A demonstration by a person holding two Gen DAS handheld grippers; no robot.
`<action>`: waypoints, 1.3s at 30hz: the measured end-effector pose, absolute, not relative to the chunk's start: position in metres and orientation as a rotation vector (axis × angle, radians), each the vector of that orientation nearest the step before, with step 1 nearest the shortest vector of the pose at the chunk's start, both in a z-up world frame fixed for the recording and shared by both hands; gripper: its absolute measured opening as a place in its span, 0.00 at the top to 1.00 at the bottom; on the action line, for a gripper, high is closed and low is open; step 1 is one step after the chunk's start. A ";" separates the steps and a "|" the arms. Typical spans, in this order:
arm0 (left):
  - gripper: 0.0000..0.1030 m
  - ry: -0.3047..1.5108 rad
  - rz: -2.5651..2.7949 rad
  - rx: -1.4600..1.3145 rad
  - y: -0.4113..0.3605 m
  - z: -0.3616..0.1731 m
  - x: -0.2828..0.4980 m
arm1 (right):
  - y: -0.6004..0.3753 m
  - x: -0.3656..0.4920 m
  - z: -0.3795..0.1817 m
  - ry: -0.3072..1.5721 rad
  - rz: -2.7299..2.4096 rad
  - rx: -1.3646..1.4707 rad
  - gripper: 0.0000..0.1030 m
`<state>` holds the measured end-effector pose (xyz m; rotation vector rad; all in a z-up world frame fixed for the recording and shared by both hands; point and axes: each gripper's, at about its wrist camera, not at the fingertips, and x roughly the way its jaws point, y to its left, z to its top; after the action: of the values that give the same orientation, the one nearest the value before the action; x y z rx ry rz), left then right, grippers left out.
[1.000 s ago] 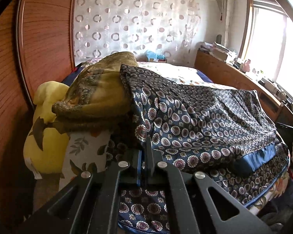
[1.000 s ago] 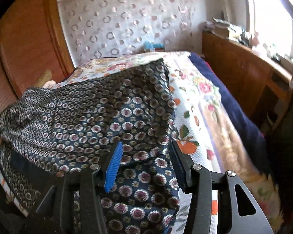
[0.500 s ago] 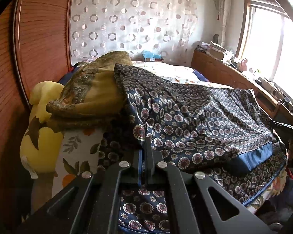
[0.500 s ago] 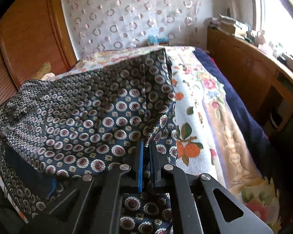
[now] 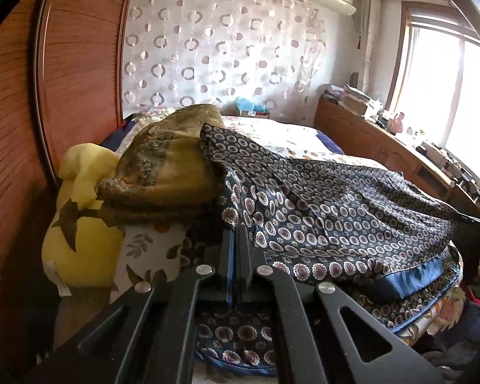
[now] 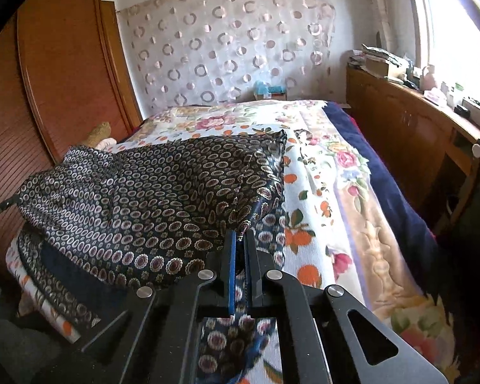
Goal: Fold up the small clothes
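A dark navy garment with small round medallion print [image 5: 336,204] lies spread across the near part of the bed, a plain blue band [image 5: 416,278] along its near hem. My left gripper [image 5: 235,236] is shut on the garment's left edge. In the right wrist view the same garment [image 6: 150,192] fills the left half, and my right gripper [image 6: 238,240] is shut on its right edge. Both grippers hold the cloth lifted a little off the bed, the fabric stretched between them.
A floral bedspread [image 6: 323,172] covers the bed. An olive-gold folded cloth [image 5: 169,166] and a yellow pillow [image 5: 80,224] sit at the left by the wooden wardrobe [image 5: 80,64]. A wooden cabinet [image 6: 416,134] with clutter runs along the window side.
My right gripper went from open around the garment's edge to shut on it, then lifted. Both grippers have risen, raising the garment's edges; the left stayed shut throughout.
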<state>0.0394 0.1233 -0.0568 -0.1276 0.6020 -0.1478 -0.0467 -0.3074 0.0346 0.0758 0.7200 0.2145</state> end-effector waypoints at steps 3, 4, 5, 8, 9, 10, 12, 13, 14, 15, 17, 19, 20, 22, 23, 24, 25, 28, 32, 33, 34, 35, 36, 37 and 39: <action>0.99 0.597 -0.147 -0.130 0.127 -0.055 0.034 | -0.309 -0.055 0.035 0.727 0.216 0.080 0.96; 0.99 0.597 -0.142 -0.131 0.130 -0.055 0.033 | -0.309 -0.059 0.035 0.730 0.217 0.082 0.96; 0.99 0.599 -0.135 -0.133 0.134 -0.055 0.032 | -0.309 -0.061 0.036 0.732 0.218 0.083 0.96; 0.99 0.612 -0.117 -0.137 0.143 -0.059 0.028 | -0.309 -0.069 0.037 0.744 0.224 0.082 0.96; 0.99 0.619 -0.117 -0.141 0.145 -0.061 0.027 | -0.308 -0.070 0.036 0.750 0.217 0.075 0.96; 0.99 0.629 -0.117 -0.137 0.145 -0.064 0.027 | -0.308 -0.069 0.034 0.765 0.200 0.063 0.96; 0.99 0.643 -0.096 -0.120 0.143 -0.067 0.027 | -0.305 -0.062 0.029 0.801 0.201 0.043 0.96; 0.99 0.646 -0.096 -0.121 0.142 -0.068 0.027 | -0.303 -0.062 0.028 0.801 0.196 0.035 0.96; 0.99 0.648 -0.095 -0.121 0.141 -0.068 0.028 | -0.301 -0.059 0.027 0.803 0.185 0.023 0.96; 0.99 0.649 -0.096 -0.120 0.141 -0.068 0.027 | -0.298 -0.056 0.028 0.804 0.176 0.005 0.90; 0.90 0.651 -0.099 -0.113 0.138 -0.066 0.028 | -0.295 -0.052 0.033 0.787 0.150 -0.016 0.83; 0.67 0.635 -0.101 -0.106 0.136 -0.062 0.028 | -0.292 -0.049 0.041 0.764 0.155 -0.014 0.75; 0.54 0.627 -0.106 -0.105 0.134 -0.061 0.026 | -0.289 -0.048 0.044 0.756 0.152 -0.022 0.69; 0.40 0.611 -0.117 -0.102 0.131 -0.059 0.025 | -0.283 -0.044 0.049 0.738 0.139 -0.040 0.50; 0.31 0.612 -0.118 -0.099 0.130 -0.059 0.025 | -0.279 -0.042 0.050 0.729 0.149 -0.042 0.50; 0.28 0.617 -0.117 -0.092 0.129 -0.062 0.026 | -0.274 -0.040 0.050 0.729 0.172 -0.043 0.50; 0.27 0.622 -0.114 -0.089 0.127 -0.063 0.026 | -0.269 -0.040 0.045 0.733 0.196 -0.045 0.50; 0.27 0.659 -0.099 -0.086 0.126 -0.074 0.030 | -0.246 -0.032 0.033 0.748 0.240 -0.057 0.50; 0.27 0.696 -0.082 -0.088 0.128 -0.088 0.031 | -0.222 -0.021 0.014 0.788 0.292 -0.054 0.50; 0.27 0.704 -0.077 -0.088 0.128 -0.091 0.030 | -0.217 -0.017 0.010 0.795 0.298 -0.061 0.50; 0.27 0.710 -0.072 -0.087 0.130 -0.094 0.030 | -0.211 -0.014 0.006 0.803 0.304 -0.074 0.50; 0.27 0.717 -0.066 -0.088 0.130 -0.096 0.030 | -0.207 -0.012 0.003 0.809 0.308 -0.084 0.50; 0.27 0.727 -0.060 -0.092 0.131 -0.100 0.029 | -0.203 -0.009 0.001 0.814 0.312 -0.090 0.50; 0.27 0.737 -0.062 -0.095 0.132 -0.103 0.028 | -0.199 -0.007 -0.001 0.820 0.317 -0.095 0.50; 0.27 0.748 -0.063 -0.096 0.132 -0.109 0.026 | -0.192 0.003 -0.008 0.833 0.324 -0.111 0.50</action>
<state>0.0261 0.1322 -0.1086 -0.0959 0.7480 -0.0628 0.0027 -0.1921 -0.0084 -0.1110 0.8333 0.3235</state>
